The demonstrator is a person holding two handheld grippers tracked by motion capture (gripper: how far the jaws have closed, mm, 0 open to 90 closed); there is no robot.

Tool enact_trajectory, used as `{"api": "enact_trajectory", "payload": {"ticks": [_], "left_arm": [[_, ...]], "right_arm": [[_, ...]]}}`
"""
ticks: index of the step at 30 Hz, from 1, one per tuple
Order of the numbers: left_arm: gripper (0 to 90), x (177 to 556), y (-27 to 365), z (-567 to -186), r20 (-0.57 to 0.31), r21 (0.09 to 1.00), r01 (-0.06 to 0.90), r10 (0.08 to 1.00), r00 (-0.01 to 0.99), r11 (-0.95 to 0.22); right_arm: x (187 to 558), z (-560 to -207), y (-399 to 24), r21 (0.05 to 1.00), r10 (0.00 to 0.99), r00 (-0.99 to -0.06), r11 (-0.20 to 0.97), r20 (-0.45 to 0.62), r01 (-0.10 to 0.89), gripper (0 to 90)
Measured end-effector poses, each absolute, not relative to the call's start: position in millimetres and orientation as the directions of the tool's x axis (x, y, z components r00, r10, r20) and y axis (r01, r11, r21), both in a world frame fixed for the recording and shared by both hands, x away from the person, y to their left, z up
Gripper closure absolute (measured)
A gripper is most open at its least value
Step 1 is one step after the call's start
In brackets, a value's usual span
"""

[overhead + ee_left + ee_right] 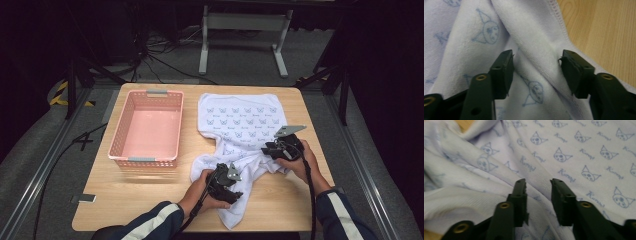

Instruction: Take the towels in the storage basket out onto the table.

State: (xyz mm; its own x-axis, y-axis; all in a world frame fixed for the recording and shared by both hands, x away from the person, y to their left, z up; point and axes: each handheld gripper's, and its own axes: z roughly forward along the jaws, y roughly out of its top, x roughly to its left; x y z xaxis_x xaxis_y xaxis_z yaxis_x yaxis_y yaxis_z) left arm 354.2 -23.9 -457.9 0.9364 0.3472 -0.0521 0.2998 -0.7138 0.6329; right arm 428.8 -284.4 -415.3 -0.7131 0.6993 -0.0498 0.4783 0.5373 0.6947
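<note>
step: folding towel (240,132) on bench (150,200) | left gripper (537,71) released, jaws straddling hem ridge | right gripper (539,200) released over cloth | tip: we pinch hem edges squarely, lift evenly, keep clear of pink basket (147,127)

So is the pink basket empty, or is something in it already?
Empty. In the high view the pink basket shows only its bare floor, and the printed cloth lies rumpled on the table beside it.

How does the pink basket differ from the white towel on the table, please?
The pink basket is a stiff, perforated tub standing squarely at the table's left; the white towel is soft cloth, flat at its far end and rumpled near the hands. The basket is plain pink, while the towel bears a small blue cat print. No gripper is at the basket; both are at the towel. Both rest on the wooden table.
</note>
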Motion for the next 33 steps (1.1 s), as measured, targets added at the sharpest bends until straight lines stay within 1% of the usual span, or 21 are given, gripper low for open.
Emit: {"api": "enact_trajectory", "payload": {"ticks": [1, 3, 5, 8, 10, 12, 14, 15, 16, 18, 19, 21, 22, 23, 24, 26, 27, 28, 30, 32, 33], "left_arm": [[50.2, 355, -23, -458, -0.055, 0.634, 0.304, 0.352, 0.935, -0.71], [53.8, 356, -21, -458, -0.048, 0.637, 0.3, 0.351, 0.935, -0.711], [55.4, 357, -21, -458, -0.046, 0.637, 0.298, 0.351, 0.935, -0.711], [57.1, 357, -20, -458, -0.038, 0.633, 0.291, 0.346, 0.937, -0.718], [58.5, 359, -19, -458, -0.043, 0.634, 0.292, 0.344, 0.938, -0.716], [59.3, 360, -18, -457, -0.05, 0.633, 0.295, 0.342, 0.938, -0.716], [62.1, 362, -17, -457, -0.064, 0.635, 0.303, 0.343, 0.937, -0.71], [64.1, 362, -17, -457, -0.064, 0.635, 0.303, 0.343, 0.937, -0.71], [64.1, 363, -16, -457, -0.065, 0.633, 0.31, 0.351, 0.934, -0.71], [65.5, 364, -15, -457, -0.065, 0.635, 0.299, 0.336, 0.94, -0.713], [65.5, 365, -15, -457, -0.056, 0.628, 0.288, 0.327, 0.943, -0.723], [65.7, 365, -13, -457, -0.062, 0.628, 0.296, 0.333, 0.941, -0.72], [66.0, 366, -13, -456, -0.057, 0.625, 0.288, 0.326, 0.944, -0.725], [66.0, 366, -13, -456, -0.057, 0.625, 0.288, 0.326, 0.944, -0.725], [66.0, 367, -11, -456, -0.057, 0.623, 0.286, 0.323, 0.945, -0.728], [67.8, 366, -10, -456, -0.056, 0.621, 0.294, 0.333, 0.941, -0.727], [73.0, 367, -9, -455, -0.04, 0.617, 0.274, 0.319, 0.947, -0.737], [73.0, 366, -7, -454, -0.031, 0.611, 0.268, 0.316, 0.948, -0.745], [76.3, 363, -2, -451, -0.029, 0.599, 0.264, 0.31, 0.95, -0.756], [78.0, 360, 7, -447, -0.009, 0.6, 0.243, 0.297, 0.955, -0.762], [78.2, 357, 12, -444, -0.019, 0.602, 0.237, 0.283, 0.959, -0.762]], "right_arm": [[425, -411, -288, 0.709, 0.698, -0.715, 0.522, -0.036, 0.474, 65.5], [413, -399, -297, 0.738, 0.674, -0.736, 0.523, -0.052, 0.427, 64.9], [400, -389, -303, 0.767, 0.655, -0.755, 0.504, -0.04, 0.396, 67.7], [367, -377, -307, 0.788, 0.563, -0.824, 0.53, -0.053, 0.312, 70.9], [347, -383, -303, 0.756, 0.508, -0.858, 0.592, -0.079, 0.281, 72.1], [337, -393, -297, 0.717, 0.483, -0.867, 0.647, -0.121, 0.26, 67.6], [338, -406, -293, 0.67, 0.477, -0.866, 0.693, -0.149, 0.266, 67.0], [338, -406, -293, 0.67, 0.477, -0.866, 0.693, -0.149, 0.266, 67.0], [344, -416, -291, 0.636, 0.486, -0.855, 0.721, -0.181, 0.275, 65.8], [353, -425, -291, 0.623, 0.48, -0.862, 0.728, -0.164, 0.286, 65.0], [363, -434, -290, 0.593, 0.51, -0.838, 0.741, -0.194, 0.315, 61.5], [371, -438, -290, 0.587, 0.513, -0.835, 0.745, -0.199, 0.318, 61.1], [374, -440, -290, 0.58, 0.517, -0.827, 0.751, -0.219, 0.316, 65.2], [374, -440, -290, 0.58, 0.517, -0.827, 0.751, -0.219, 0.316, 65.2], [376, -440, -290, 0.58, 0.524, -0.821, 0.749, -0.226, 0.319, 70.0], [381, -442, -291, 0.581, 0.522, -0.824, 0.748, -0.219, 0.319, 83.7], [380, -439, -293, 0.588, 0.513, -0.837, 0.743, -0.19, 0.322, 86.9], [380, -439, -293, 0.588, 0.513, -0.837, 0.743, -0.19, 0.322, 86.9], [374, -429, -298, 0.608, 0.484, -0.865, 0.729, -0.132, 0.315, 86.9], [361, -416, -303, 0.618, 0.434, -0.895, 0.732, -0.101, 0.285, 86.8], [354, -409, -306, 0.613, 0.4, -0.912, 0.745, -0.091, 0.265, 86.7]]}}
